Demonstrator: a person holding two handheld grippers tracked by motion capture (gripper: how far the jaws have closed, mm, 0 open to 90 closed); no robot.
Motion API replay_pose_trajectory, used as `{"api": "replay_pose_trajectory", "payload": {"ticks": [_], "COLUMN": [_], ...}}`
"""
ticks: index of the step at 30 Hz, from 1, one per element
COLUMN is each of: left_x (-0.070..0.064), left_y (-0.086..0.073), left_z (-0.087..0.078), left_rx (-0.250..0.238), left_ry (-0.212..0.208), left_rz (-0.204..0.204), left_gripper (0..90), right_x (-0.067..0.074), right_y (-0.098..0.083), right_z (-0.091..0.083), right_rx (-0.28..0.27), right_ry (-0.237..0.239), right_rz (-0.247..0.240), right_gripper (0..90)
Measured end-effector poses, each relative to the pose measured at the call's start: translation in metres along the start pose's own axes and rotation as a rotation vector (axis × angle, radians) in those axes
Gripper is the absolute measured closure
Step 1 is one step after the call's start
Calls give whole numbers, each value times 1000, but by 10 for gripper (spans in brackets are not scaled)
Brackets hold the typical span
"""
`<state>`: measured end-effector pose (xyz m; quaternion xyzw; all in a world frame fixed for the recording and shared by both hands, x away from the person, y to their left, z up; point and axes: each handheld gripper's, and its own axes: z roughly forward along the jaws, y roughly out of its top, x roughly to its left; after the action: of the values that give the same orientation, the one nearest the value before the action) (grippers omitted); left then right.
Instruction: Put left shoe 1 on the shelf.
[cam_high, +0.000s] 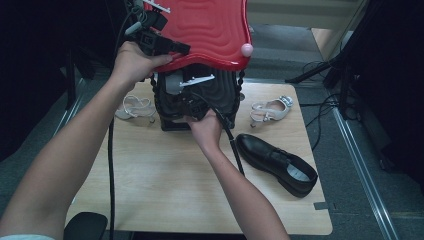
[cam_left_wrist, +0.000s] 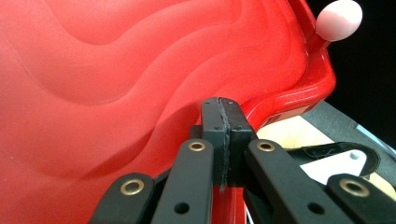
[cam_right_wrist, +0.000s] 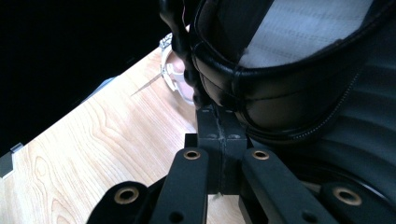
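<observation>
A black case (cam_high: 170, 122) stands on the wooden table (cam_high: 165, 185) with its red wavy lid (cam_high: 210, 30) swung up. My left gripper (cam_high: 185, 48) is shut, its tips (cam_left_wrist: 220, 102) against the lid's (cam_left_wrist: 116, 70) front rim, near a pink knob (cam_left_wrist: 338, 19). No lid edge shows between the jaws. My right gripper (cam_high: 192, 100) reaches into the case's mouth. It is shut (cam_right_wrist: 219, 114), and its tips touch the collar of a black shoe (cam_right_wrist: 280, 93) that lies in the case. A second black shoe (cam_high: 277, 162) lies on the table at the right.
One white sandal (cam_high: 270, 110) lies right of the case and another (cam_high: 135, 107) left of it; the right gripper view shows a sandal (cam_right_wrist: 170, 74) beyond the jaws. Cables trail from both grippers. Bare wood runs from the case to the near edge.
</observation>
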<state>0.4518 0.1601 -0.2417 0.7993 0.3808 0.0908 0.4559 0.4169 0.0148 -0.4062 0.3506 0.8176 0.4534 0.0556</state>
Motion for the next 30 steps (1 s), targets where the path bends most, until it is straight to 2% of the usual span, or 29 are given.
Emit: {"api": "replay_pose_trajectory", "payload": {"ticks": [5, 9, 15, 17, 18, 19, 21, 25, 26, 27, 28, 29, 30], "left_x": [0, 1, 0, 0, 0, 0, -5, -9, -12, -12, -15, -16, -21], "left_y": [0, -1, 0, 1, 2, 3, 8, 11, 12, 12, 12, 11, 9], "left_z": [0, 0, -1, -1, -2, -2, -5, -11, -15, -15, -18, -19, -24], "left_rx": [2, -5, -8, -11, -19, -16, 4, -2, -10, -10, -1, 2, 14], "left_ry": [1, 1, 10, 10, -4, -19, 2, -17, -44, -44, -56, -60, -56], "left_rz": [1, 11, 13, 8, -8, -12, 13, 18, 20, 20, 23, 27, 51], "left_gripper": [900, 900, 893, 828, 828, 787, 766, 662, 636, 599, 599, 582, 544], "right_x": [-1, -2, -3, -3, -3, -3, -3, -5, -6, -6, -6, -6, -6], "right_y": [0, -4, -8, -9, -9, -11, -13, -14, -14, -14, -14, -14, -14], "right_z": [3, 4, -13, -16, -16, -21, -26, -38, -41, -41, -43, -47, -54], "right_rx": [7, -10, -29, -31, -31, -31, -34, -45, -46, -46, -46, -47, -29], "right_ry": [22, 33, 43, 53, 53, 55, 56, 84, 91, 91, 98, 108, 124], "right_rz": [16, 19, -1, 0, 0, -11, -21, -39, -43, -43, -40, -39, -21], "right_gripper": [900, 900, 884, 863, 863, 843, 825, 729, 690, 690, 666, 643, 628]}}
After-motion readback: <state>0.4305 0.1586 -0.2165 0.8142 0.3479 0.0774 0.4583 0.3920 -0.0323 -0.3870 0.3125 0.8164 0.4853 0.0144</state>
